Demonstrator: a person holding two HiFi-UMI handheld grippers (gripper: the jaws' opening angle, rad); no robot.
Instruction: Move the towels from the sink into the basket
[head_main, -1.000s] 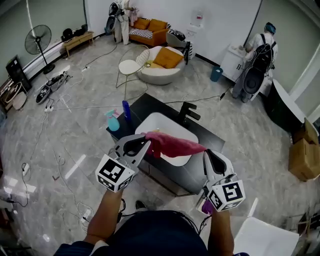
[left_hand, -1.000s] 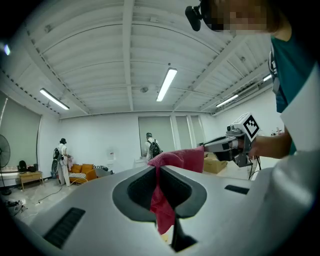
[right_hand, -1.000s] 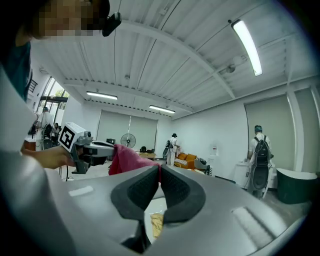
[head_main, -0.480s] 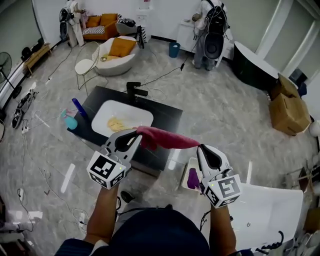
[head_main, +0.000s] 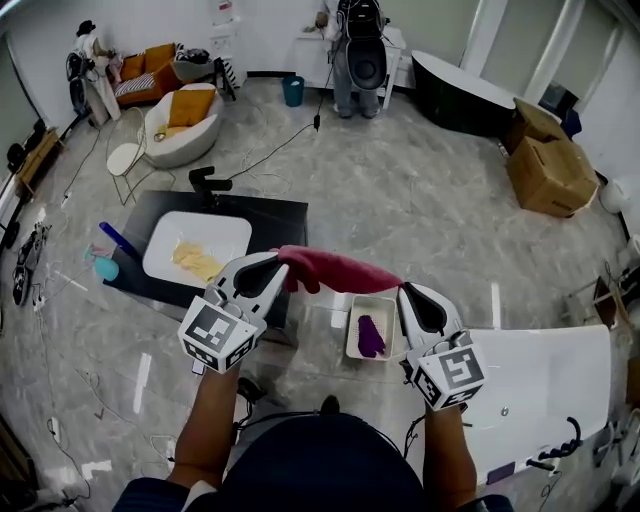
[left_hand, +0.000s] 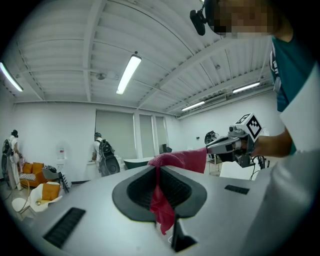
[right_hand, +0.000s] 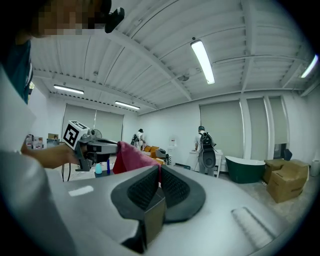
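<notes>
sink (head_main: 215, 232): white basin in a black counter, far left; a crumpled yellow towel (head_main: 197, 260) lies inside.
left gripper (head_main: 272, 272): jaws clamped on one end of the red towel (head_main: 335, 270); a short tail of cloth hangs out below the pads.
red towel: deep pink-red, soft, creased. Strung in the air between the two grippers, bunched at the left end, narrower toward the right. Clear of the sink, over the floor near the basket.
basket (head_main: 352, 325): white, rectangular, on the floor right of the counter; a purple towel (head_main: 370, 335) inside.
right gripper (head_main: 412, 302): jaws pinched on the towel's other end.
</notes>
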